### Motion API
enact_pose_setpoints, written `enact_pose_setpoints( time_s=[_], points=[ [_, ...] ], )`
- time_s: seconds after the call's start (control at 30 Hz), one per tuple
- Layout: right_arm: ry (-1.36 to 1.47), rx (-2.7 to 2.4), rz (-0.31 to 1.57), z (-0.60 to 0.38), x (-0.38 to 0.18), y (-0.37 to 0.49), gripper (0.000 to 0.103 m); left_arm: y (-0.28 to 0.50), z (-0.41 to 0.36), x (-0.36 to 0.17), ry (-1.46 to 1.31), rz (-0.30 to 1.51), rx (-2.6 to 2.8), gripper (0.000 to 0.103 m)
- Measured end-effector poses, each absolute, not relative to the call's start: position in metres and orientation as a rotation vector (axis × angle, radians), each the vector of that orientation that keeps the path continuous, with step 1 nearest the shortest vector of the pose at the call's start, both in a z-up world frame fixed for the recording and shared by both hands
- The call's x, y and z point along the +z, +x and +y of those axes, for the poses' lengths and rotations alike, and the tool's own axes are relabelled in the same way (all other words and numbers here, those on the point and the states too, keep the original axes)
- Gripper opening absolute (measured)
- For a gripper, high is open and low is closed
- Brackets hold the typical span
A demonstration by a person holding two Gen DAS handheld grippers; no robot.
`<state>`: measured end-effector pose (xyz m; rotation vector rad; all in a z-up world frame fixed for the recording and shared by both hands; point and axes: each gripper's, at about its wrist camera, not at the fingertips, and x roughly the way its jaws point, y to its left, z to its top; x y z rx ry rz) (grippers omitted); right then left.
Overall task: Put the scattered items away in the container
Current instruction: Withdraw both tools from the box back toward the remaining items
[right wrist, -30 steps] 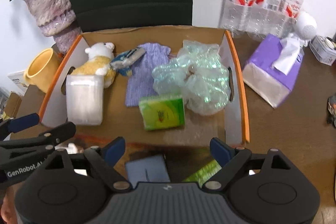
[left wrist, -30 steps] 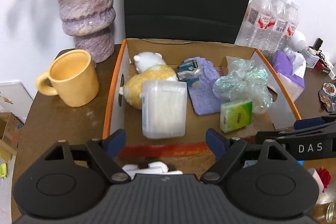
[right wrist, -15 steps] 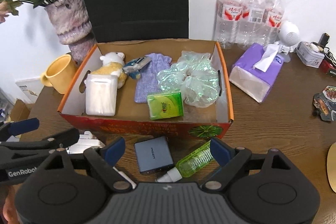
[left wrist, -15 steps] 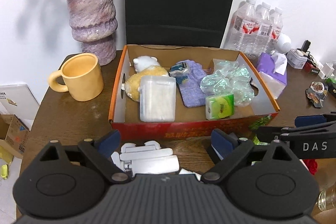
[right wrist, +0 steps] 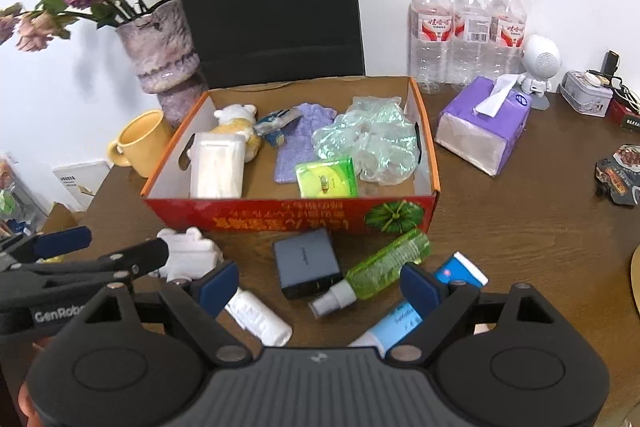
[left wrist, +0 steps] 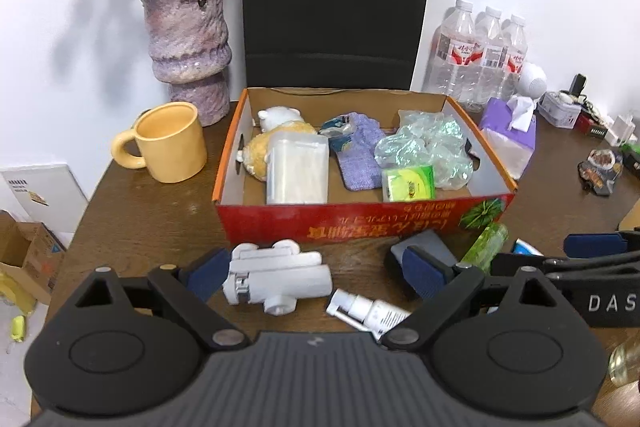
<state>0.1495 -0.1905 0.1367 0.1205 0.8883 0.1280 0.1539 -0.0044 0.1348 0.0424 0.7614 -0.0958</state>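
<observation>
The red cardboard box (left wrist: 360, 223) (right wrist: 288, 215) holds a plush bear (left wrist: 276, 131), a clear plastic case (left wrist: 297, 167), a purple cloth (left wrist: 360, 155), crumpled film (left wrist: 424, 147) and a green tissue pack (left wrist: 408, 183). On the table in front of it lie a white folded device (left wrist: 276, 277) (right wrist: 188, 255), a white spray bottle (left wrist: 368, 313) (right wrist: 260, 319), a grey charger (right wrist: 306, 261), a green spray bottle (right wrist: 380, 267) and a blue-and-white tube (right wrist: 400, 315). My left gripper (left wrist: 316, 269) is open above the white device. My right gripper (right wrist: 320, 281) is open over the charger and green bottle, holding nothing.
A yellow mug (left wrist: 168, 143) and a purple vase (left wrist: 186, 47) with flowers stand left of the box. A black bag (left wrist: 332, 7) stands behind it. Three water bottles (right wrist: 468, 27), a purple tissue box (right wrist: 484, 123) and a small white speaker (right wrist: 540, 63) are on the right.
Both grippers have pulled back and risen from over the box. The items on the table in front of the box have come into view. Both stay open.
</observation>
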Motion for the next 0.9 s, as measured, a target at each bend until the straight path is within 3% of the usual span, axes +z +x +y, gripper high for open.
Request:
enact_pose_setpoints(
  time_s=[0.4, 0.63, 0.9],
  points=[
    [0.133, 0.172, 0.768, -0.192, 0.091, 0.079, 0.088, 0.085, 0.004, 0.091, -0.020, 0.708, -0.083, 0.095],
    [0.094, 0.185, 0.697, -0.186, 0.051, 0.035, 0.088, 0.034, -0.001, 0.052, 0.058, 0.581, -0.018, 0.095],
    [0.025, 0.222, 0.708, -0.181, 0.017, 0.018, 0.089, 0.021, 0.006, 0.018, 0.050, 0.616, -0.040, 0.096]
  ],
)
